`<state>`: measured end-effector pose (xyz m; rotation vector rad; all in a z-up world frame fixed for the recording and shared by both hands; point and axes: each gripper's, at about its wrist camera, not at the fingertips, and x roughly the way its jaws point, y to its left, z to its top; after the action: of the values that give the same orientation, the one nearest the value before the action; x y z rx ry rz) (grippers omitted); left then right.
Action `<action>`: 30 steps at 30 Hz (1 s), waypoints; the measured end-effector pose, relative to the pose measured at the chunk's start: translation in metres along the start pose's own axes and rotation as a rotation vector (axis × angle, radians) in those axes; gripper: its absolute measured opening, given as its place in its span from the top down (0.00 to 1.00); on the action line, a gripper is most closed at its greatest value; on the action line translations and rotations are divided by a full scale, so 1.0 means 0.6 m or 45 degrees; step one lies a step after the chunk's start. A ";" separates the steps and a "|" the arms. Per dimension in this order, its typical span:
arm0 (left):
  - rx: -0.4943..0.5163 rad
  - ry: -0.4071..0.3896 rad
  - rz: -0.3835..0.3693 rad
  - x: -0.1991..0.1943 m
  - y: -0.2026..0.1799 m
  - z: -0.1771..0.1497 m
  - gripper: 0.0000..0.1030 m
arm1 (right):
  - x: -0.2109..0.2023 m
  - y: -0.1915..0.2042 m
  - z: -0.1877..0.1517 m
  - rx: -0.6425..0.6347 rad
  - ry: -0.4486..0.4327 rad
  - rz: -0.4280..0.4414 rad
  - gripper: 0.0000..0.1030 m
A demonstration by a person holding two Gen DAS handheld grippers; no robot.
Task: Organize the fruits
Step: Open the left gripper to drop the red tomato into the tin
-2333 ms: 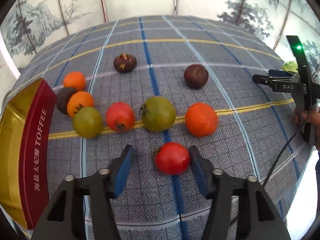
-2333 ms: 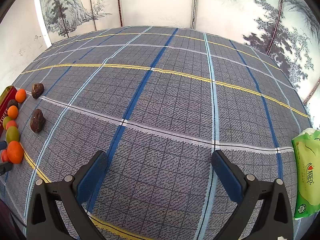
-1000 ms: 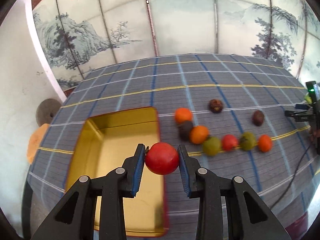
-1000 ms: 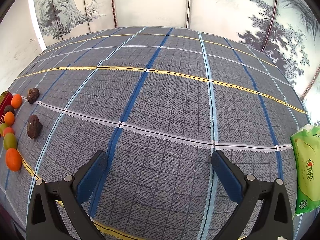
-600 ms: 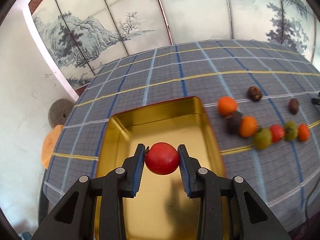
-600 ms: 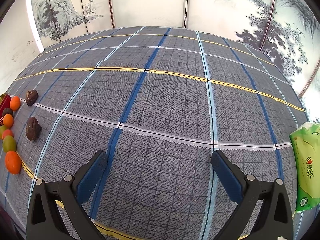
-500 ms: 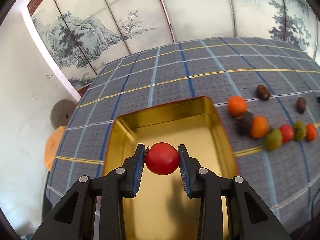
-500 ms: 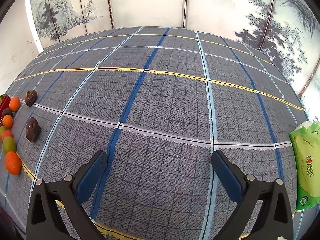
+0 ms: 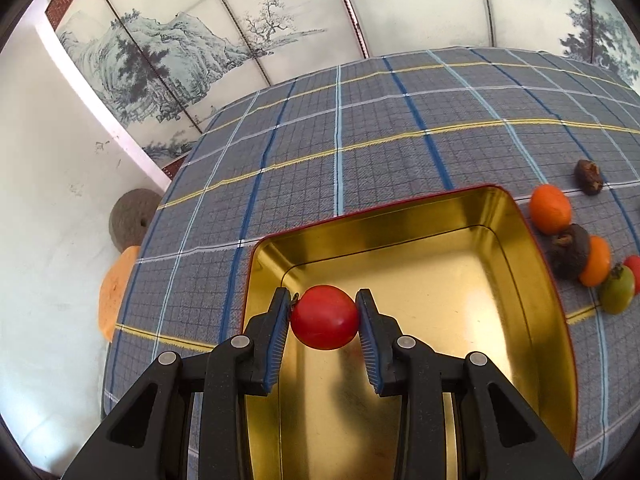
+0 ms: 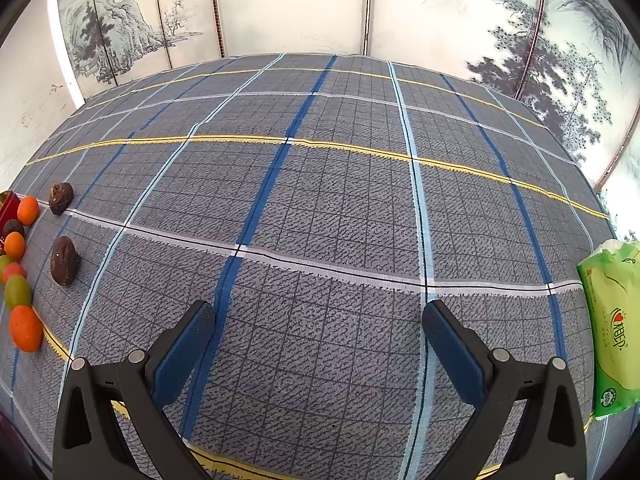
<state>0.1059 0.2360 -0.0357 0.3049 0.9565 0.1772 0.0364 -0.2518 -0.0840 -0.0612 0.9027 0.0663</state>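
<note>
My left gripper (image 9: 323, 312) is shut on a red tomato (image 9: 324, 317) and holds it above the near left part of an open gold tin (image 9: 516, 240) with a red outer rim. To the tin's right lie an orange (image 9: 550, 209), a dark brown fruit (image 9: 568, 251), a second orange (image 9: 596, 261), a green fruit (image 9: 617, 294) and another dark fruit (image 9: 589, 176). My right gripper (image 10: 318, 316) is open and empty over bare cloth. The fruits show at its far left: an orange (image 10: 25, 328), a green fruit (image 10: 17, 291) and a dark fruit (image 10: 64, 261).
The table is covered by a grey plaid cloth (image 9: 360, 128). A green wipes pack (image 10: 612, 328) lies at the table's right edge. Painted screen panels (image 9: 248, 24) stand behind the table. A round stone (image 9: 127, 225) and an orange disc (image 9: 116, 292) lie off the table's left edge.
My left gripper closed on the red tomato on the cloth, lifted it and carried it left until it hangs over the gold tin. The right gripper has barely moved.
</note>
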 end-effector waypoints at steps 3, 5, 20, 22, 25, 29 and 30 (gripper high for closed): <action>-0.004 0.007 0.007 0.010 0.002 0.002 0.66 | 0.000 0.000 0.000 0.001 0.000 0.000 0.00; -0.010 0.015 0.011 0.015 0.004 0.003 0.65 | 0.000 0.000 0.000 0.001 0.000 0.000 0.00; -0.099 -0.070 0.010 -0.037 0.015 -0.007 0.41 | 0.000 -0.001 0.000 0.002 0.000 -0.001 0.00; -0.116 -0.106 -0.004 -0.065 0.012 -0.016 0.41 | 0.000 -0.001 0.000 0.002 0.000 -0.001 0.00; -0.132 -0.147 -0.039 -0.117 -0.002 -0.040 0.41 | -0.002 -0.001 -0.001 0.001 -0.006 0.010 0.00; -0.142 -0.168 -0.098 -0.169 -0.021 -0.076 0.40 | -0.041 0.013 -0.010 -0.007 -0.132 0.101 0.00; -0.142 -0.170 -0.111 -0.179 -0.027 -0.085 0.39 | -0.058 0.022 -0.012 -0.003 -0.168 0.149 0.00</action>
<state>0.0034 0.1994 0.0144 0.1701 0.8225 0.1283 0.0084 -0.2401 -0.0613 -0.0062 0.7735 0.1787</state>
